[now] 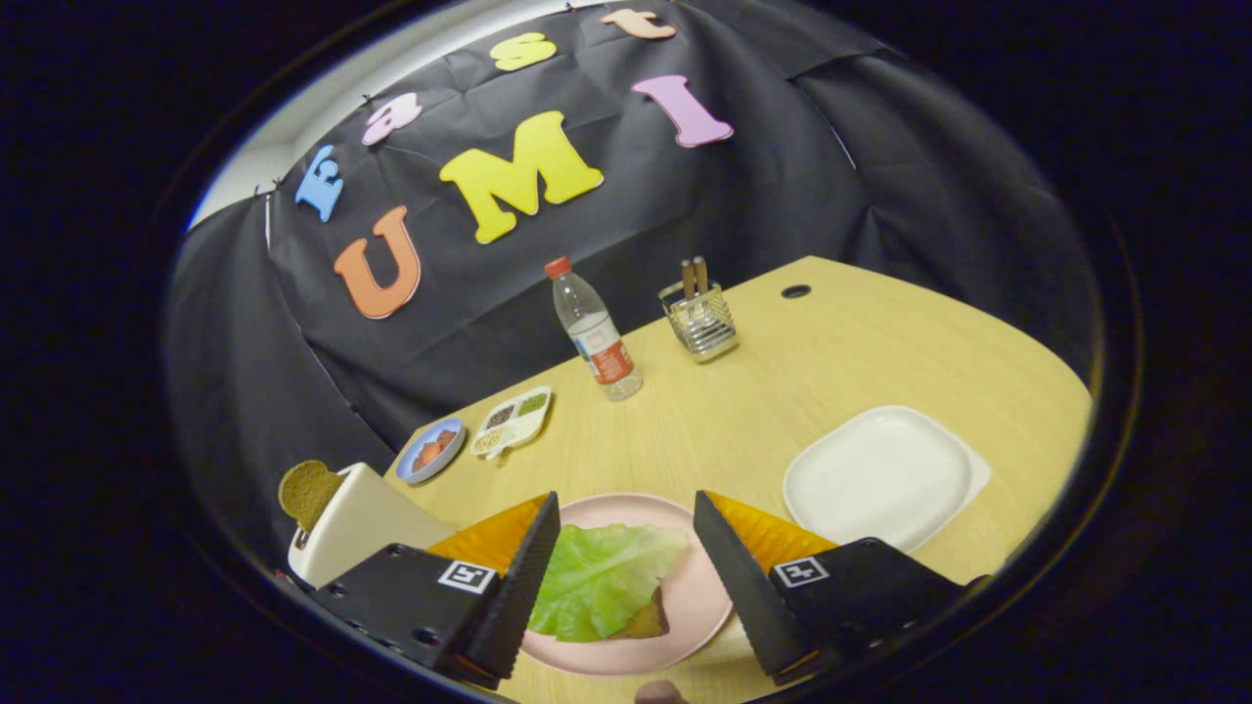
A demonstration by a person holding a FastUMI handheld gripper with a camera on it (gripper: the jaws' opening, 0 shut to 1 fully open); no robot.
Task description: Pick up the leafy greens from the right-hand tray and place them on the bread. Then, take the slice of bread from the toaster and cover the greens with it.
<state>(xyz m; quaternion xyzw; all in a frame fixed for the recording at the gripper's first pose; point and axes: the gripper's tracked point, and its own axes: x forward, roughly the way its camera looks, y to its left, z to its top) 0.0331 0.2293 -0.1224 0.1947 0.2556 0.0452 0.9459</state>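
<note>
Wooden table [743,411] under open, empty jaws, black cloth wall [782,176] behind.

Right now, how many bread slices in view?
2. One slice lies on the pink plate under the leafy greens, between the open gripper fingers. The other stands in the toaster, beside the left finger. More could be hidden inside the toaster.

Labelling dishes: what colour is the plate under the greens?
Pink plate, gripper view; open gripper above it.
</note>
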